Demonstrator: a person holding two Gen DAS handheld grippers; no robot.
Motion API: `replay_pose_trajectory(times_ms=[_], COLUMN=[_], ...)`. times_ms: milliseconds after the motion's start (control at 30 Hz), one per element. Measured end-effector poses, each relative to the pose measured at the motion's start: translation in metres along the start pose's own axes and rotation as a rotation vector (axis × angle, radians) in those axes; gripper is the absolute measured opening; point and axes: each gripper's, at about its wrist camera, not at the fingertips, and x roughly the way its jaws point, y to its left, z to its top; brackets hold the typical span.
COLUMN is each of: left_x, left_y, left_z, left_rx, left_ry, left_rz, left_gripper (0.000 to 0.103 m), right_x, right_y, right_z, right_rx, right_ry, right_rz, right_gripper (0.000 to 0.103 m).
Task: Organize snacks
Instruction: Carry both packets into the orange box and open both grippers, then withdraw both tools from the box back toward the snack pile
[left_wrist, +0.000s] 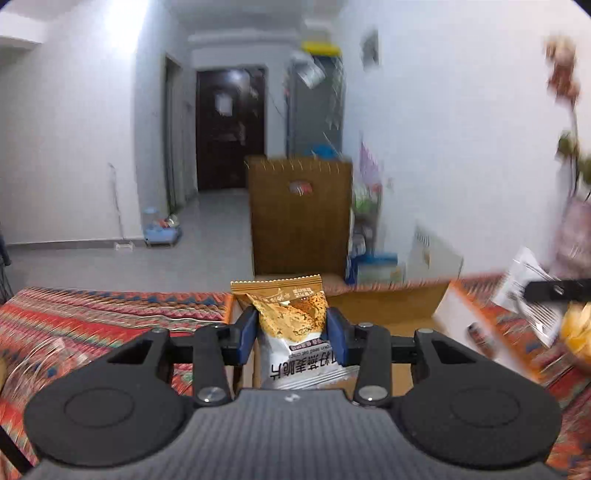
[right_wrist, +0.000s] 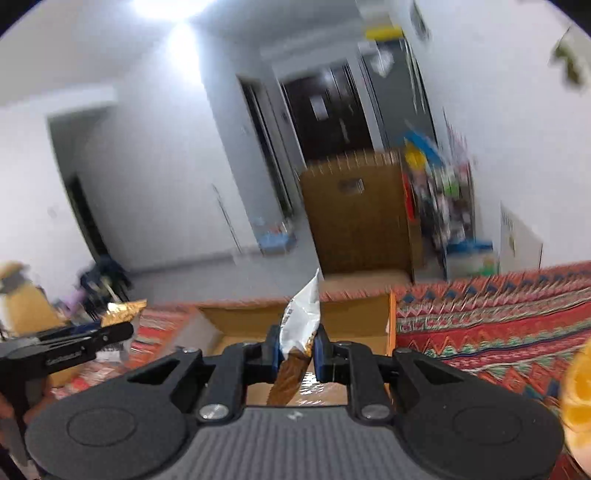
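Observation:
My left gripper (left_wrist: 291, 330) is shut on a gold-and-white snack packet (left_wrist: 293, 325), held upright above an open cardboard box (left_wrist: 388, 306). My right gripper (right_wrist: 295, 350) is shut on a second gold-and-white snack packet (right_wrist: 301, 325), held edge-on and tilted over the same box (right_wrist: 243, 321). In the right wrist view the left gripper (right_wrist: 110, 334) shows at the left with its packet (right_wrist: 123, 310). In the left wrist view the right gripper's finger (left_wrist: 554, 290) shows at the right edge with its packet (left_wrist: 528, 280).
The box sits on a red patterned cloth (left_wrist: 92, 321) (right_wrist: 498, 325). Something orange is at the right edge (right_wrist: 578, 391). A tall brown carton (left_wrist: 299, 218) stands on the floor behind, with cluttered shelves (right_wrist: 447, 206) against the wall.

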Motion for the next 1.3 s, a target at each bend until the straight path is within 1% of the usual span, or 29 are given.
replay_pose_trajectory(times_ms=[33, 67, 100, 167, 233, 267, 300, 333, 367, 400, 433, 500, 567, 633, 700, 767, 867, 900, 933, 967, 1033, 1100, 1133, 1167, 1200, 1233, 1300], left_x=[0.028, 0.047, 0.067, 0.095, 0.114, 0.121, 0.125, 0.128, 0.129, 0.129, 0.126, 0.119, 0.112, 0.102, 0.081, 0.059, 0.02, 0.002, -0.019, -0.034, -0.077, -0.113, -0.134, -0.159, -0.18, -0.203, -0.242], left_y=[0.001, 0.002, 0.002, 0.005, 0.009, 0.011, 0.012, 0.014, 0.016, 0.013, 0.016, 0.016, 0.018, 0.018, 0.017, 0.014, 0.01, 0.012, 0.013, 0.013, 0.014, 0.014, 0.013, 0.011, 0.009, 0.006, 0.001], left_z=[0.004, 0.006, 0.008, 0.01, 0.007, 0.003, 0.0, -0.003, -0.005, -0.004, -0.003, 0.0, 0.003, 0.008, 0.013, 0.021, 0.04, 0.047, 0.052, 0.056, 0.062, 0.063, 0.061, 0.056, 0.049, 0.042, 0.025], left_rx=[0.012, 0.018, 0.031, 0.036, 0.036, 0.034, 0.031, 0.025, 0.011, -0.001, -0.009, -0.009, -0.02, -0.036, -0.024, -0.009, -0.016, -0.026, -0.038, -0.044, -0.053, -0.062, -0.082, -0.105, -0.114, -0.117, -0.128], left_ry=[0.04, 0.07, 0.102, 0.129, 0.162, 0.179, 0.191, 0.197, 0.197, 0.189, 0.17, 0.136, 0.138, 0.141, 0.148, 0.149, 0.124, 0.108, 0.089, 0.077, 0.04, 0.009, -0.01, -0.03, -0.049, -0.066, -0.099], left_rz=[0.011, 0.024, 0.032, 0.042, 0.042, 0.047, 0.054, 0.053, 0.06, 0.062, 0.054, 0.044, 0.044, 0.048, 0.067, 0.065, 0.047, 0.042, 0.037, 0.032, 0.028, 0.051, 0.078, 0.099, 0.1, 0.091, 0.074], left_gripper=[0.041, 0.041, 0.041, 0.041, 0.042, 0.042, 0.045, 0.059, 0.068, 0.074, 0.078, 0.081, 0.081, 0.082, 0.082, 0.082, 0.084, 0.086, 0.086, 0.086, 0.089, 0.09, 0.092, 0.094, 0.099, 0.1, 0.1], right_x=[0.025, 0.055, 0.076, 0.117, 0.145, 0.156, 0.161, 0.164, 0.164, 0.16, 0.159, 0.157, 0.152, 0.136, 0.113, 0.087, 0.037, 0.017, 0.004, -0.015, -0.048, -0.079, -0.095, -0.112, -0.13, -0.147, -0.18], right_y=[-0.003, -0.005, -0.005, -0.006, -0.008, -0.009, -0.008, -0.004, 0.0, 0.005, 0.01, 0.021, 0.029, 0.038, 0.049, 0.054, 0.069, 0.076, 0.076, 0.08, 0.089, 0.095, 0.098, 0.103, 0.107, 0.112, 0.12], right_z=[0.006, 0.012, 0.014, 0.017, 0.018, 0.017, 0.015, 0.011, 0.012, 0.007, 0.006, 0.001, 0.001, 0.007, 0.017, 0.03, 0.044, 0.045, 0.049, 0.049, 0.045, 0.038, 0.034, 0.029, 0.023, 0.017, 0.0], right_rx=[0.006, -0.016, -0.029, -0.039, -0.029, -0.028, -0.03, -0.037, -0.051, -0.069, -0.094, -0.167, -0.217, -0.23, -0.226, -0.226, -0.236, -0.237, -0.232, -0.219, -0.201, -0.198, -0.203, -0.212, -0.224, -0.234, -0.245], right_ry=[0.03, 0.072, 0.096, 0.141, 0.181, 0.195, 0.201, 0.205, 0.202, 0.188, 0.176, 0.163, 0.149, 0.131, 0.103, 0.074, 0.026, 0.006, -0.004, -0.017, -0.03, -0.041, -0.052, -0.062, -0.077, -0.092, -0.132], right_rz=[-0.027, -0.059, -0.085, -0.141, -0.153, -0.171, -0.197, -0.226, -0.249, -0.255, -0.268, -0.314, -0.354, -0.352, -0.334, -0.32, -0.304, -0.3, -0.296, -0.29, -0.268, -0.247, -0.24, -0.234, -0.228, -0.222, -0.211], right_gripper=[0.016, 0.016, 0.016, 0.016, 0.018, 0.02, 0.022, 0.027, 0.034, 0.053, 0.061, 0.061, 0.061, 0.061, 0.062, 0.063, 0.072, 0.079, 0.087, 0.089, 0.091, 0.094, 0.096, 0.096, 0.099, 0.103, 0.103])
